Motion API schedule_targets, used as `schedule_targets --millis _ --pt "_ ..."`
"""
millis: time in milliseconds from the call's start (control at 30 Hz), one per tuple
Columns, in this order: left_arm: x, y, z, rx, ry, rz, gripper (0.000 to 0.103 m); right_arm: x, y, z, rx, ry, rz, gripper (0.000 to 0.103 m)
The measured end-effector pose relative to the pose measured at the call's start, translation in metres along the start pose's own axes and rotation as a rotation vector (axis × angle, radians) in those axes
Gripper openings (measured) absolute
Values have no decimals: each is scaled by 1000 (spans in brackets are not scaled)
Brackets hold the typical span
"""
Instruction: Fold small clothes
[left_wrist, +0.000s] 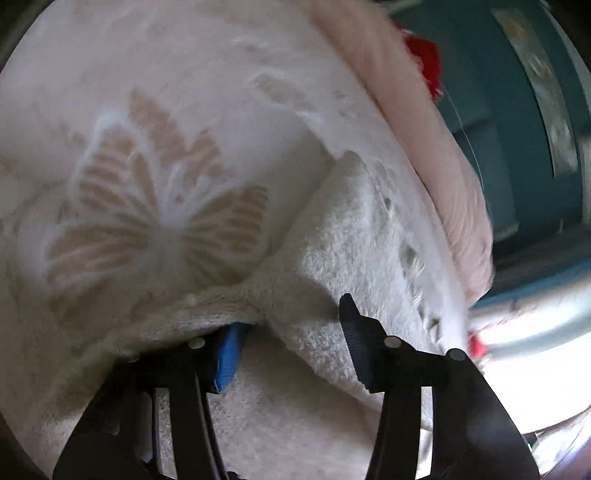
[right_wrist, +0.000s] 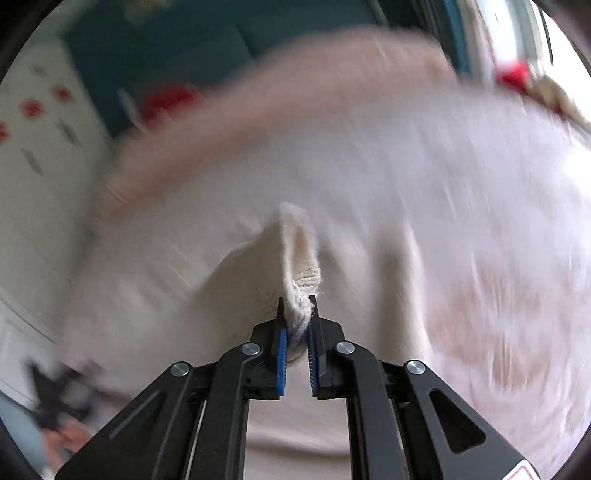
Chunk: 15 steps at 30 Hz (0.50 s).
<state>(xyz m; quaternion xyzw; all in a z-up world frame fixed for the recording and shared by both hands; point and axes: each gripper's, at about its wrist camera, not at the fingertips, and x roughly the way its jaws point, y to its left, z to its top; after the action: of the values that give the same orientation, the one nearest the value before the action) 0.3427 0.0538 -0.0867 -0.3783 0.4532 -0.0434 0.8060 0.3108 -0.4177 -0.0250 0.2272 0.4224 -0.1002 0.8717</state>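
A cream knitted garment (left_wrist: 332, 236) lies on a white bedspread with a beige butterfly pattern (left_wrist: 155, 206). In the left wrist view my left gripper (left_wrist: 291, 332) is open; the knit's ribbed edge drapes over the left finger with its blue pad (left_wrist: 229, 354), and the right finger (left_wrist: 354, 332) stands free above the knit. In the right wrist view my right gripper (right_wrist: 297, 317) is shut on a ribbed edge of the cream knit (right_wrist: 299, 258), which rises from the jaws in a fold. That view is motion-blurred.
A pink blanket or pillow (left_wrist: 424, 122) runs along the bed's far edge, also in the right wrist view (right_wrist: 295, 92). Behind it are a teal cabinet (left_wrist: 498, 110) and something red (left_wrist: 424, 59). A white wall with red marks (right_wrist: 37, 110) is at left.
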Motion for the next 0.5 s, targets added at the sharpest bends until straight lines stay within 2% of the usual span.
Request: schedule_targets --millis 33,67,100,167,233,267,300,333,433,500 --pt "-1 -7 -5 54 -16 25 47 21 -13 -18 2 67 -30 9" --pt "-3 -12 -8 77 -22 35 48 25 -17 -29 6 58 -16 9" --pt "-6 -13 -9 66 -22 17 48 23 -18 -34 13 22 -1 10" --pt "-10 -15 -6 28 -26 -15 48 21 -18 -32 62 6 29 17" --pt "-7 -13 0 -8 -22 -1 48 21 -17 -28 81 5 41 17" --pt "-6 -12 2 -25 -25 15 39 21 -15 -24 86 1 54 11" --pt "-7 -10 4 -33 -43 28 28 18 -12 -20 87 -12 70 10" --pt "-7 -9 6 -31 -59 33 26 9 -12 -19 85 -42 85 9" --pt "-8 -6 0 58 -92 52 23 -25 -9 -14 63 -147 114 8" --pt "2 -2 -10 143 -103 75 23 -7 -23 -22 57 -90 43 8"
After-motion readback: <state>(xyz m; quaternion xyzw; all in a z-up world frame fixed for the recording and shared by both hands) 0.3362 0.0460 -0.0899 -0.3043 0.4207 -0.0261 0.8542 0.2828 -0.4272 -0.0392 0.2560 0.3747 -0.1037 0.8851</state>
